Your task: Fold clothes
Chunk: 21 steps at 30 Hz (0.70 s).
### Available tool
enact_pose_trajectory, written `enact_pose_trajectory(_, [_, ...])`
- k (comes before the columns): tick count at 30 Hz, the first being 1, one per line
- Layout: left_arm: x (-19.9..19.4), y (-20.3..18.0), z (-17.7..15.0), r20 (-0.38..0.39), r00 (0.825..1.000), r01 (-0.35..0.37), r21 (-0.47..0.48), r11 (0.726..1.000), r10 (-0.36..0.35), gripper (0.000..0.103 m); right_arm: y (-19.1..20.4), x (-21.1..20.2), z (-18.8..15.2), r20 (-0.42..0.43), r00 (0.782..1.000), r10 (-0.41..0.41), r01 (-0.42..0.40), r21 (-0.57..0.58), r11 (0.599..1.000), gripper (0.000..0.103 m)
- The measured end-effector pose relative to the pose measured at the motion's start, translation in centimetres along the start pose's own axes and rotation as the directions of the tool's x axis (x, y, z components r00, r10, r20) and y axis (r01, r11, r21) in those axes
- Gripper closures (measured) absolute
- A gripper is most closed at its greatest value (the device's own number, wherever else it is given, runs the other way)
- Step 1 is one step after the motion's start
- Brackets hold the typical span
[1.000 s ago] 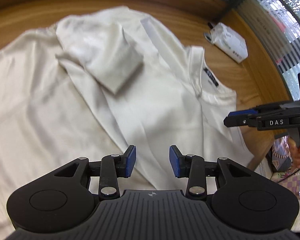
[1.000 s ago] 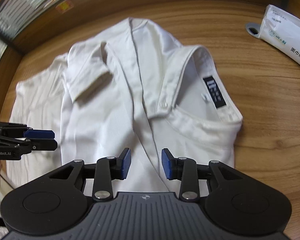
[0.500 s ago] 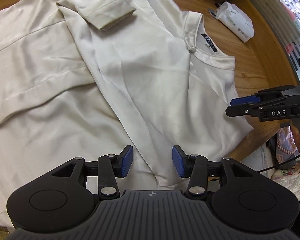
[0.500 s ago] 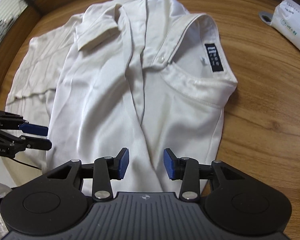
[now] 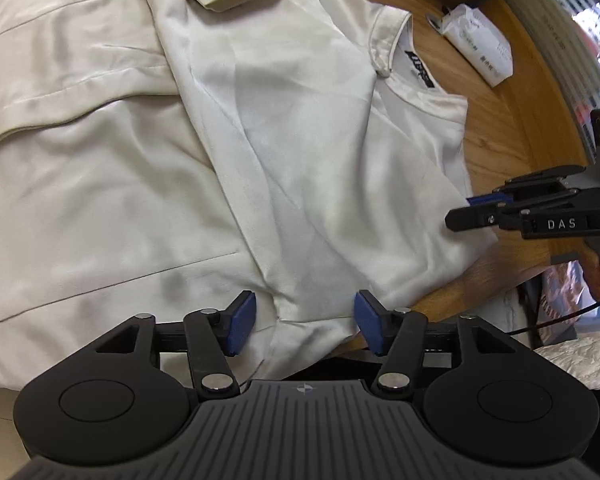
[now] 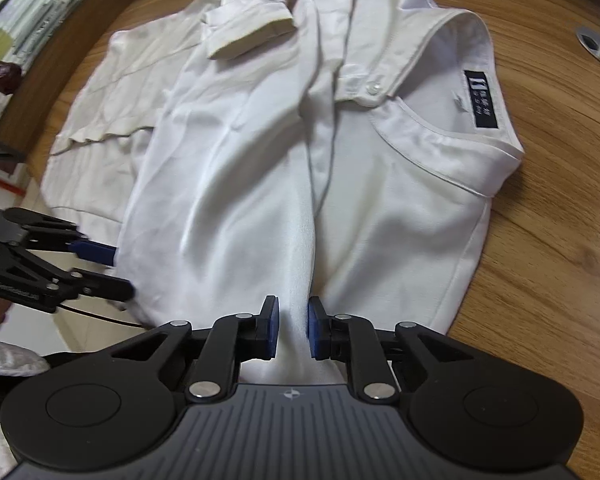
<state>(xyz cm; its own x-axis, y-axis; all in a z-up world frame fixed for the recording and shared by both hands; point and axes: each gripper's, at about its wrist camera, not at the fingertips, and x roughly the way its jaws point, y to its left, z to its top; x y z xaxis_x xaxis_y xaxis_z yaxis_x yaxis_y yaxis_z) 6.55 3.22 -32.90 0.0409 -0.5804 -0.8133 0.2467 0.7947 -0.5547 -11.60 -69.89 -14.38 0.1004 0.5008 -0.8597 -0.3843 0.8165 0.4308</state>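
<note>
Lying across the wooden worktop (image 6: 560, 240), the white shirt (image 6: 260, 160) has one side folded inward; the right gripper (image 6: 292, 330) has just been closing its jaws on the hem, the left gripper (image 5: 304, 326) opening wide around it; further folds remain.

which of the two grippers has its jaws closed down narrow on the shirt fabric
The right gripper: its jaws have just been closing and now pinch a ridge of the white shirt. The left gripper has just been opening and stands wide.
</note>
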Motion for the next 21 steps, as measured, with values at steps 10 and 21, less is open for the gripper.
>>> enact_pose_trajectory(10, [-0.8, -1.0, -0.3, 0.034, 0.999, 0.027, -0.036, 0.999, -0.025, 0.045, -0.1, 1.2, 1.4, -0.007, 1.000, -0.002, 0.002, -0.045, 0.999, 0.081])
enact_pose_trajectory(21, [-2.1, -0.8, -1.1, 0.084, 0.996, 0.009, 0.007, 1.000, -0.010, 0.089, 0.1, 1.0, 2.0, 0.022, 0.999, 0.027, -0.026, -0.058, 0.998, 0.102])
